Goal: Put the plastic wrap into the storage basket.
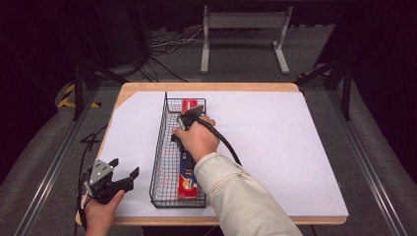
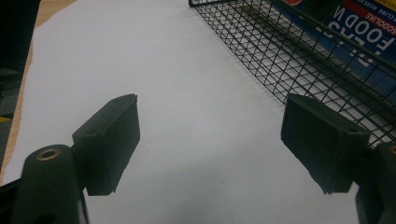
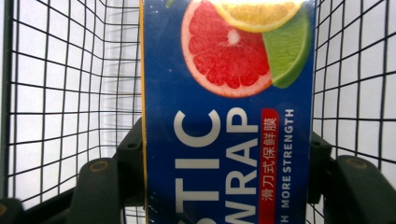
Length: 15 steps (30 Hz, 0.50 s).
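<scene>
The plastic wrap box (image 3: 227, 140) is lying lengthwise inside the wire basket (image 1: 162, 147), which is standing on the white sheet (image 1: 275, 147) over the table. The basket is narrow, so I judge that the box may be catching on the mesh wall if it is lifted tilted, and the light basket may be coming up together with it. The grip is also sitting near one end of the long box, so the far end may be sagging or slipping.

The right gripper (image 3: 227, 158) is closing its two jaws on both sides of the box, at medium width. The left gripper (image 2: 210, 140) is standing wide apart, holding nothing, beside the basket.
</scene>
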{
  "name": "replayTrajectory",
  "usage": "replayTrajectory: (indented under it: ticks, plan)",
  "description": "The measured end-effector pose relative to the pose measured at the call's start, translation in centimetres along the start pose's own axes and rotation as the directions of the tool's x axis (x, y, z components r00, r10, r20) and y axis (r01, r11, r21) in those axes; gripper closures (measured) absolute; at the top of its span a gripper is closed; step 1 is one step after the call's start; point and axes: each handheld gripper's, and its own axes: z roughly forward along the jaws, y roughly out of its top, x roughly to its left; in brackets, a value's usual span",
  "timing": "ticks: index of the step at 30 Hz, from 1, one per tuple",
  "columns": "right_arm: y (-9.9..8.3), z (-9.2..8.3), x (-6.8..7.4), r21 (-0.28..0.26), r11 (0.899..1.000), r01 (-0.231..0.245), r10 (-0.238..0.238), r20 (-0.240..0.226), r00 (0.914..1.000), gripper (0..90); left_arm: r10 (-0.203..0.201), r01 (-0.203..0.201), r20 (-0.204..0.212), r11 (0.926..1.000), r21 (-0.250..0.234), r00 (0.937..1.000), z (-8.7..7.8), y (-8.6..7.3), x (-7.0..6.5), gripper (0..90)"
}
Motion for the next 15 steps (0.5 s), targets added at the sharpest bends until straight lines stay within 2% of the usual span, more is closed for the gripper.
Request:
replayTrajectory:
  ticks: [15]
  plan:
    - [-0.15, 0.21, 0.19, 0.0, 1.0, 0.022, -0.022, 0.028, 0.9994, 36.5, -0.004, 0.004, 0.001, 1.0, 0.008, 1.0, 0.08, -0.02, 0.03, 20.4]
